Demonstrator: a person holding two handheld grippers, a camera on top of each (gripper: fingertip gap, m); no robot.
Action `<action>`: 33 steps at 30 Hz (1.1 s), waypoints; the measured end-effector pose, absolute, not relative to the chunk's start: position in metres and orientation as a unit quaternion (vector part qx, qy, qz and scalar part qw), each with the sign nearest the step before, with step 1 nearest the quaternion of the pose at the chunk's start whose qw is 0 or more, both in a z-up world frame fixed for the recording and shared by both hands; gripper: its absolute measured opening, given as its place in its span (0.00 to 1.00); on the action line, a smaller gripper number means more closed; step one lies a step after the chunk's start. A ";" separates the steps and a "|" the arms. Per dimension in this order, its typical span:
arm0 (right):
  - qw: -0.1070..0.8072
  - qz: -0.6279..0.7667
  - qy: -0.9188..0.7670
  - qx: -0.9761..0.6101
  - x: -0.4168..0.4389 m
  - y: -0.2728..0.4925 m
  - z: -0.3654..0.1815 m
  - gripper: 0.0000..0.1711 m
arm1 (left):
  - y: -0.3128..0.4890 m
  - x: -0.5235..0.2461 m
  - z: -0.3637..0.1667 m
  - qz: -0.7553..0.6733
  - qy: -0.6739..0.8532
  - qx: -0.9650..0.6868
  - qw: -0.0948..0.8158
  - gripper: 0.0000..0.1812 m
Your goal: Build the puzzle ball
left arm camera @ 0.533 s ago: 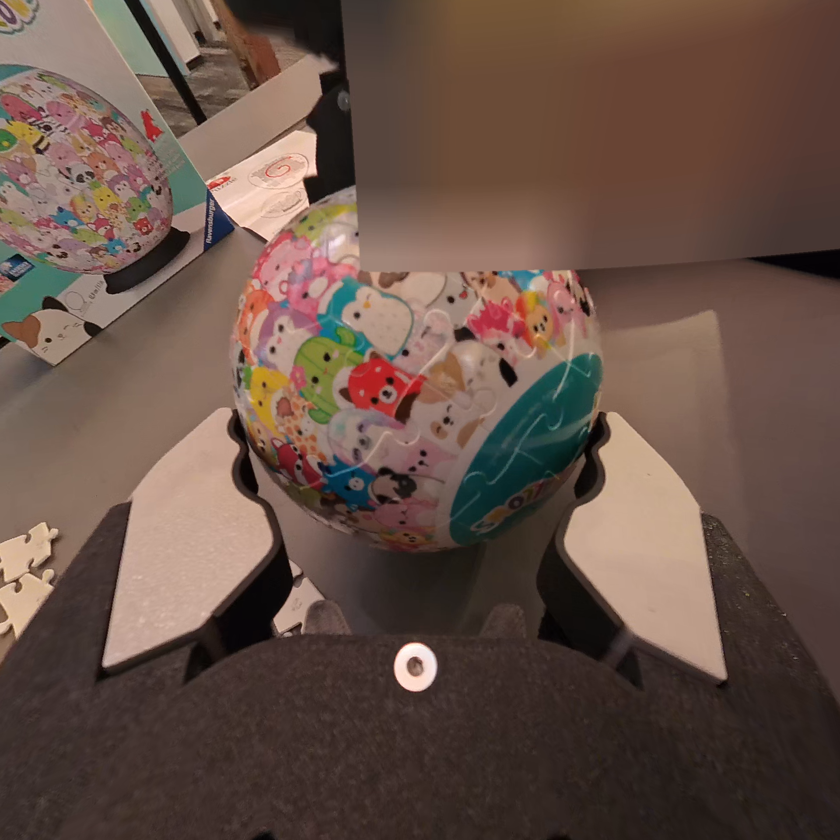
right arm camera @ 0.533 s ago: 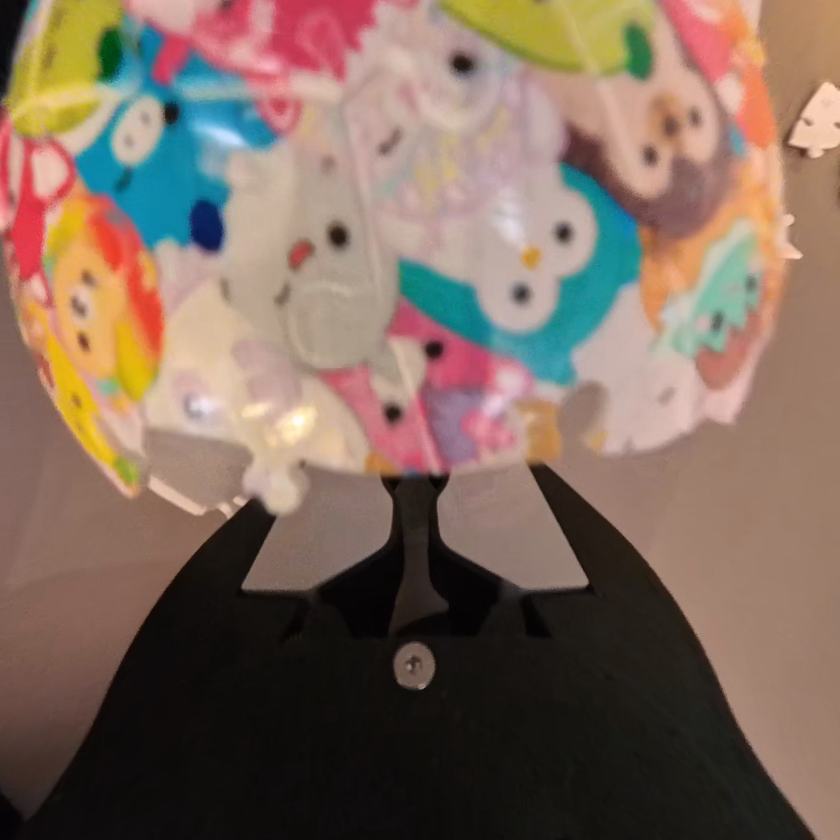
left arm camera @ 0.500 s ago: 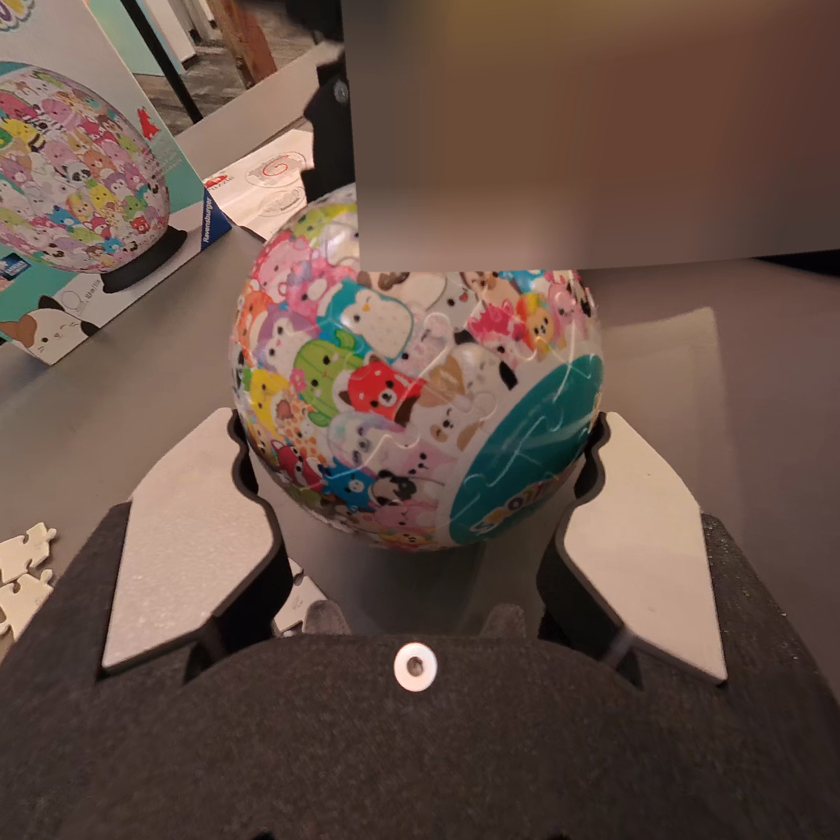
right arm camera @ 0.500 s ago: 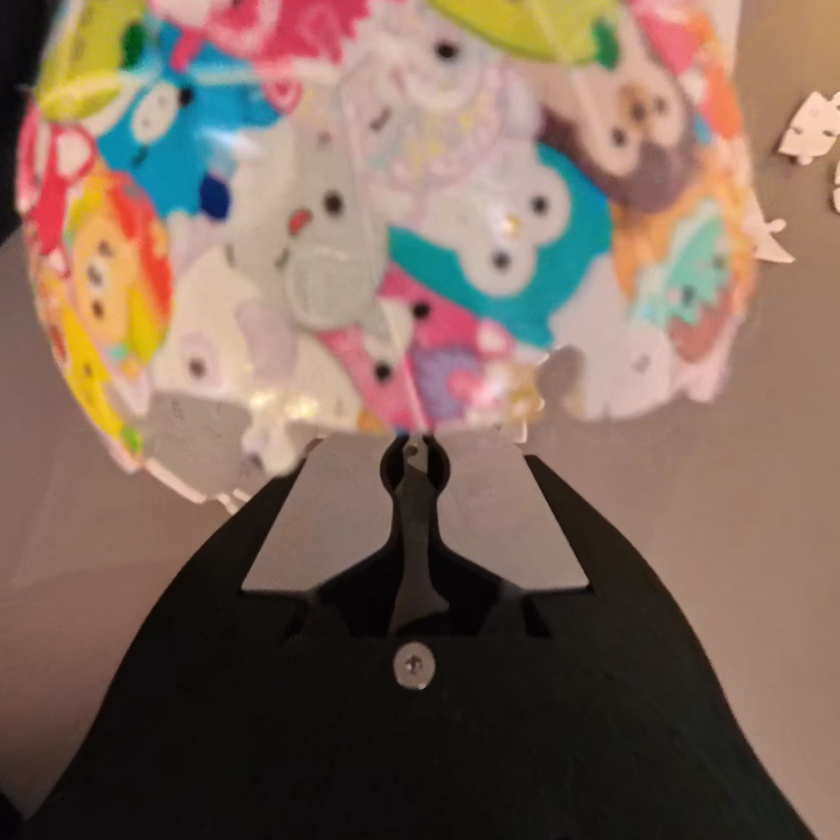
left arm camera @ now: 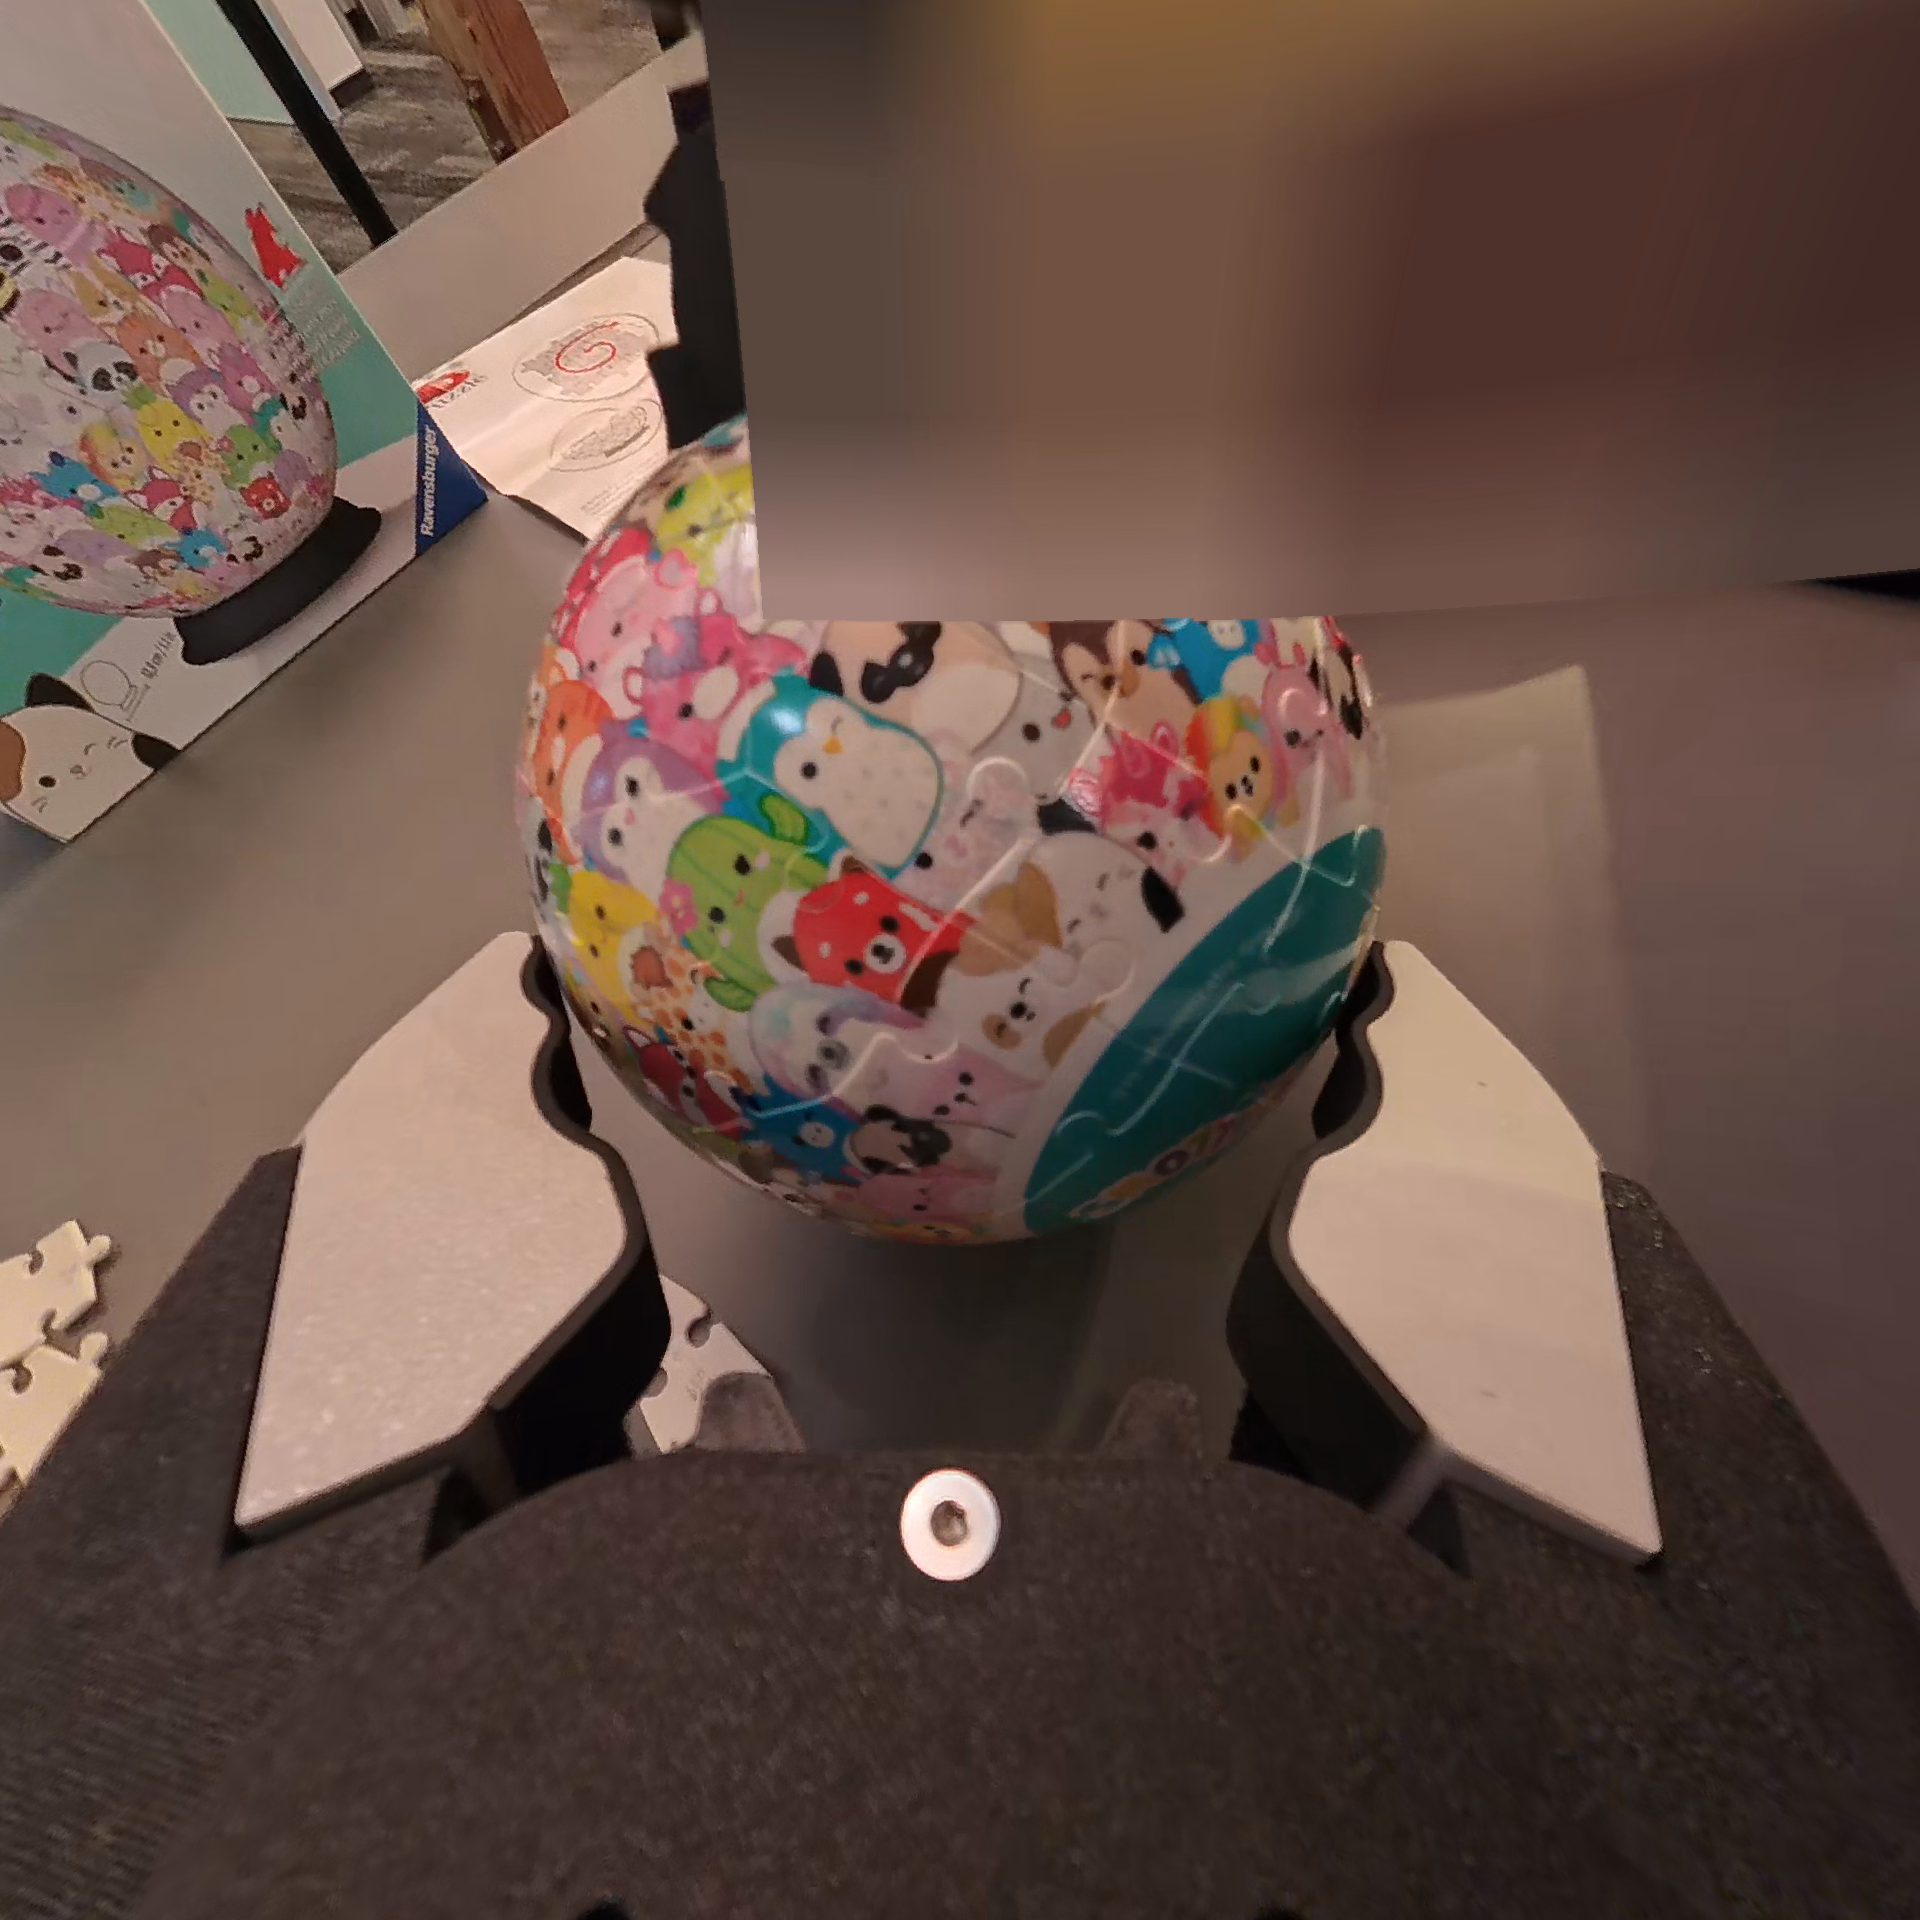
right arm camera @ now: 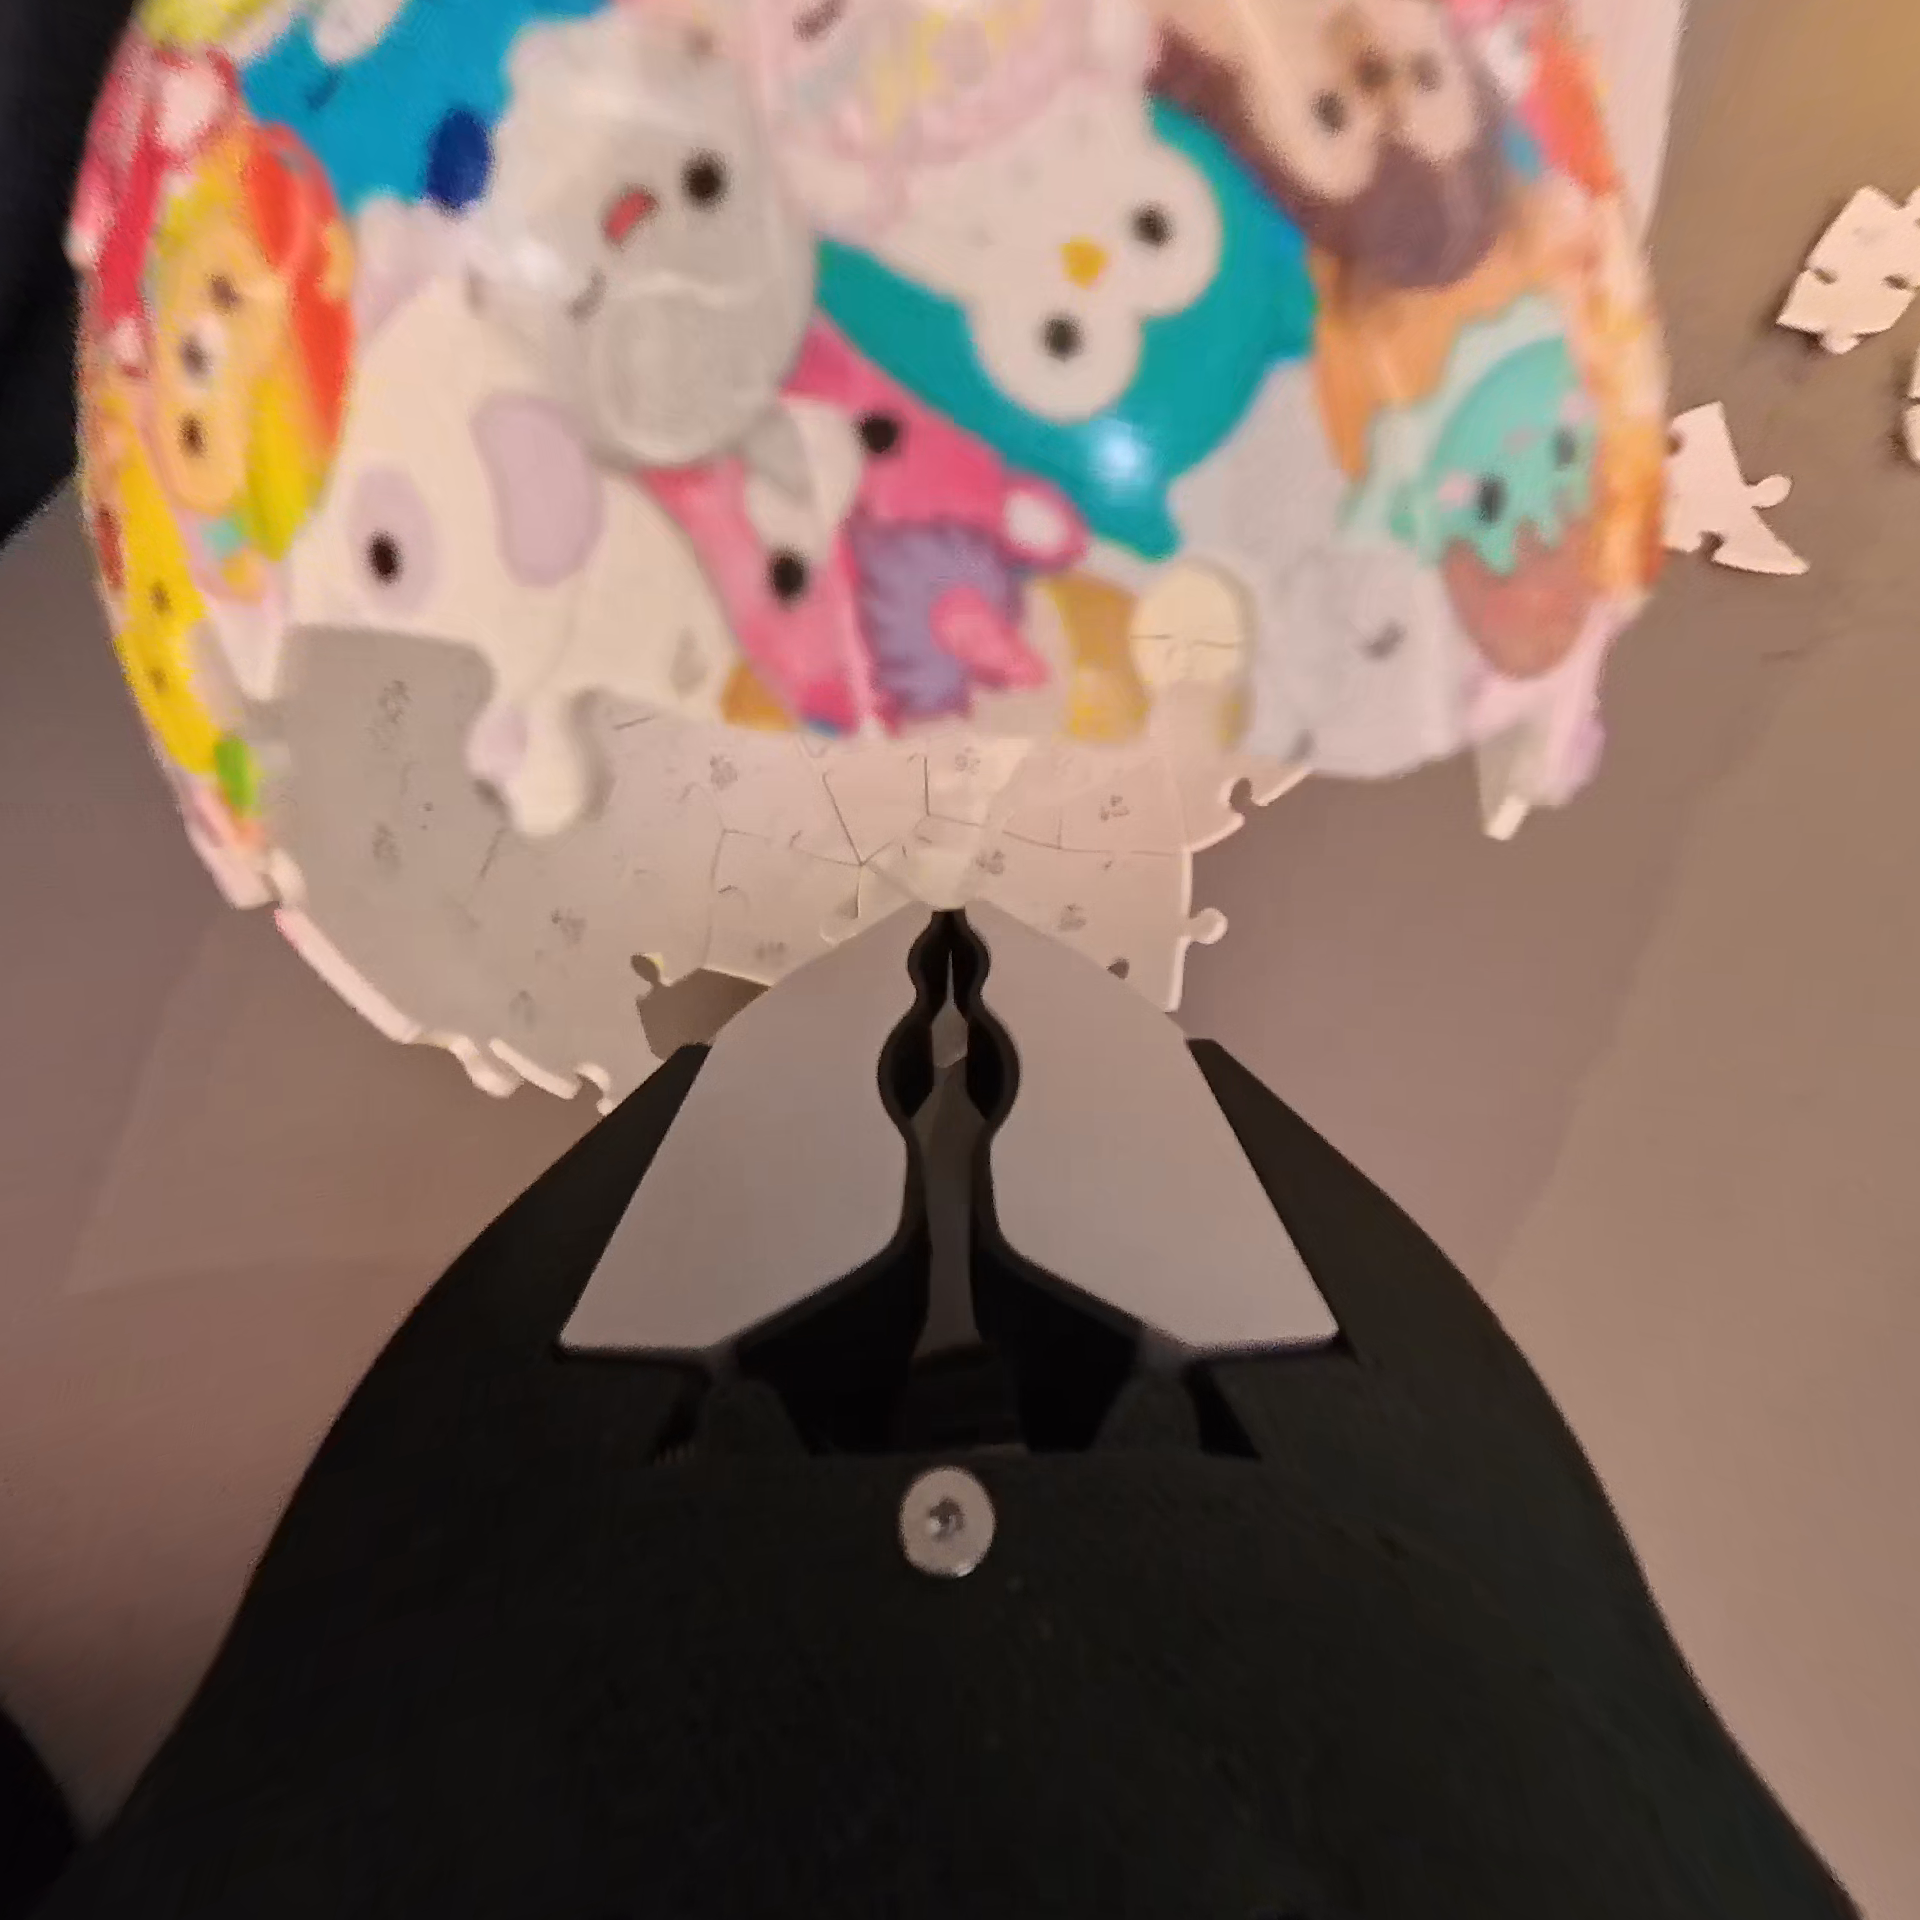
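The colourful puzzle ball (left arm camera: 831, 883), printed with cartoon animals and a teal patch, sits between the wide-spread fingers of my left gripper (left arm camera: 956, 966); both fingertips press its sides. In the right wrist view the ball (right arm camera: 935, 312) fills the top, blurred, with a jagged open rim and the white inner faces of pieces (right arm camera: 790, 831) showing. My right gripper (right arm camera: 951, 925) is shut, its tips at that white inner surface. A thin pale puzzle piece (right arm camera: 943, 1049) shows edge-on between its fingers.
The puzzle's box (left arm camera: 156, 520) stands at the back left on the grey table (left arm camera: 1662, 935), with a printed sheet (left arm camera: 582, 405) behind it. Loose white pieces lie at the left (left arm camera: 42, 1299), under my left gripper (left arm camera: 696, 1371), and right of the ball (right arm camera: 1725, 499). One gripper's finger ends stand about 6 cm off the other's.
In the right wrist view the ball has shifted up and away from the fingers, baring its open rim and white inside. The left gripper keeps its hold; the ball has turned slightly.
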State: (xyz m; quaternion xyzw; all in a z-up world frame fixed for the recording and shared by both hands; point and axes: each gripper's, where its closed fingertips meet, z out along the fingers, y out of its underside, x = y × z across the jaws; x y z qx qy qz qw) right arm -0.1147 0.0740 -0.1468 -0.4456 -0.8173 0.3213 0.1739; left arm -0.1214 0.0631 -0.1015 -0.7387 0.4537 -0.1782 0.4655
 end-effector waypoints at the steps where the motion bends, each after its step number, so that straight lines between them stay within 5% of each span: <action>1: 0.169 0.313 -0.821 -0.445 -0.114 0.074 -0.150 0.01 | 0.063 -0.121 -0.101 -0.178 0.455 -0.738 0.465 0.75; 33: 0.143 0.383 -0.790 -0.456 -0.113 0.074 -0.134 0.01 | 0.066 -0.120 -0.100 -0.192 0.468 -0.728 0.463 0.75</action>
